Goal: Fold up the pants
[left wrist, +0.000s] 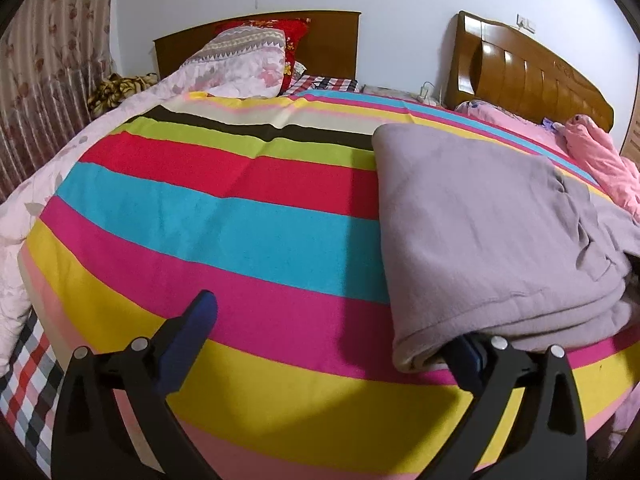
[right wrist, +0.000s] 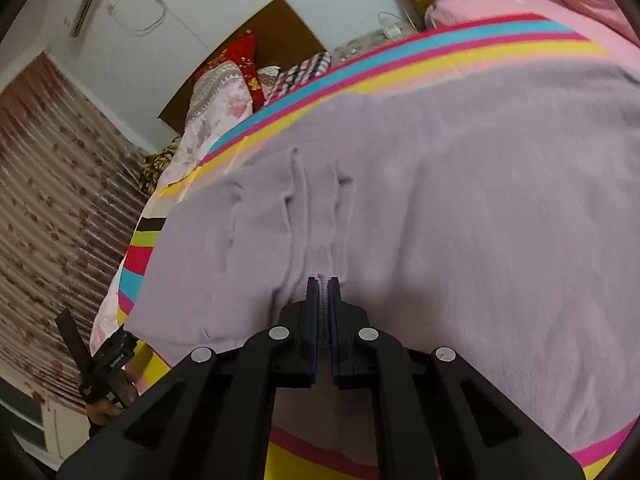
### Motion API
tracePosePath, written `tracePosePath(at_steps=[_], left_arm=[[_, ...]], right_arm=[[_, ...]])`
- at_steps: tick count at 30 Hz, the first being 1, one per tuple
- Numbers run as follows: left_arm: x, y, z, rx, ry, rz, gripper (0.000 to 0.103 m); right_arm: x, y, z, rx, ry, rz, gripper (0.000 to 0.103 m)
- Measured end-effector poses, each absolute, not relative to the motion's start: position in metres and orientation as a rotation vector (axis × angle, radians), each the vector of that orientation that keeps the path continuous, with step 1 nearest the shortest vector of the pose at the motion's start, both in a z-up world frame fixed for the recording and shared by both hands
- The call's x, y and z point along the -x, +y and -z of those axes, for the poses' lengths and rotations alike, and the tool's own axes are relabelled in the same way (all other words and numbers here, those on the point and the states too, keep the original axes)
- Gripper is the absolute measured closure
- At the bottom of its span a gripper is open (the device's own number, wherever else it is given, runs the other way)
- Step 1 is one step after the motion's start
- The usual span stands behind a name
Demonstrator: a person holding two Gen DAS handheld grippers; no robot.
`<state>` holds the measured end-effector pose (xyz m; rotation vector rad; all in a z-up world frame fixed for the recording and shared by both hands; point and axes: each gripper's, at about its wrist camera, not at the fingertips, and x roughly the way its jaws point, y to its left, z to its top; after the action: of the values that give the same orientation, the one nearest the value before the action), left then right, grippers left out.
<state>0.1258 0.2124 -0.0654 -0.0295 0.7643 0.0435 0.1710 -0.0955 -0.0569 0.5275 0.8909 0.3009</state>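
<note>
Lilac pants (left wrist: 488, 232) lie folded in layers on the striped bedspread (left wrist: 224, 224), at the right of the left wrist view. My left gripper (left wrist: 332, 340) stands wide open at their near left corner. Its left finger (left wrist: 192, 332) is over bare bedspread, and the tip of its right finger (left wrist: 468, 356) is hidden under the hem. In the right wrist view the pants (right wrist: 460, 208) fill most of the picture. My right gripper (right wrist: 323, 284) is shut on a pinched ridge of their cloth, with creases running away from the pinch. The left gripper (right wrist: 100, 364), in a hand, shows at the lower left.
Pillows and a pink floral quilt (left wrist: 240, 64) lie before a wooden headboard (left wrist: 332, 40) at the back. A second headboard (left wrist: 532, 76) and pink bedding (left wrist: 600, 156) are at the right. A patterned curtain (left wrist: 48, 80) hangs at the left.
</note>
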Motion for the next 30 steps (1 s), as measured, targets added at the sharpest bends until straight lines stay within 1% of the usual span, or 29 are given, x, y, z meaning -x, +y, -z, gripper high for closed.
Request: tracePosePath(at_steps=[6,8,9,10,11,13,14,15,16,17,19,21,22,24,27,30], left_arm=[[-0.126,0.212,0.067,0.043,0.76,-0.054,0.001],[-0.125,0.214,0.068,0.048,0.758,-0.047,0.001],[-0.123,0.213,0.067,0.044,0.757,-0.04,0.001],[-0.121,0.214,0.066,0.037,0.754,-0.031,0.001],[-0.117,0.214,0.065,0.023,0.753,-0.019,0.001],[-0.108,0.215,0.064,-0.007,0.764,-0.001,0.001],[-0.099,0.218,0.061,-0.018,0.757,-0.013,0.001],[-0.091,0.22,0.057,-0.024,0.754,-0.037,0.002],[-0.085,0.221,0.053,-0.022,0.742,-0.056,0.002],[-0.075,0.224,0.04,0.003,0.694,-0.08,0.002],[-0.068,0.226,0.021,0.072,0.632,-0.079,0.002],[-0.081,0.223,-0.003,0.207,0.583,0.002,0.002],[-0.089,0.218,-0.009,0.246,0.581,0.052,0.002],[-0.124,0.192,-0.022,0.295,0.595,0.204,0.002],[-0.175,0.143,-0.03,0.22,0.661,0.304,0.002],[-0.218,0.1,-0.03,0.072,0.682,0.336,0.002]], right_arm=[[-0.172,-0.095,0.064,-0.549,0.913,-0.301,0.096],[-0.167,-0.091,0.065,-0.545,0.927,-0.303,0.094],[-0.165,-0.09,0.064,-0.532,0.931,-0.306,0.09],[-0.162,-0.089,0.062,-0.513,0.933,-0.311,0.08],[-0.16,-0.088,0.059,-0.503,0.926,-0.323,0.073],[-0.154,-0.087,0.052,-0.503,0.892,-0.367,0.041],[-0.15,-0.085,0.046,-0.475,0.867,-0.35,0.031],[-0.147,-0.083,0.04,-0.432,0.835,-0.318,0.028],[-0.146,-0.082,0.037,-0.394,0.816,-0.298,0.028],[-0.146,-0.079,0.032,-0.344,0.792,-0.276,0.028],[-0.149,-0.076,0.025,-0.32,0.757,-0.283,0.028],[-0.159,-0.068,0.022,-0.317,0.736,-0.33,0.032],[-0.164,-0.061,0.021,-0.3,0.73,-0.343,0.034],[-0.174,-0.042,0.019,-0.246,0.724,-0.366,0.035],[-0.183,-0.016,0.018,-0.169,0.744,-0.38,0.035],[-0.187,0.002,0.018,-0.151,0.767,-0.41,0.035]])
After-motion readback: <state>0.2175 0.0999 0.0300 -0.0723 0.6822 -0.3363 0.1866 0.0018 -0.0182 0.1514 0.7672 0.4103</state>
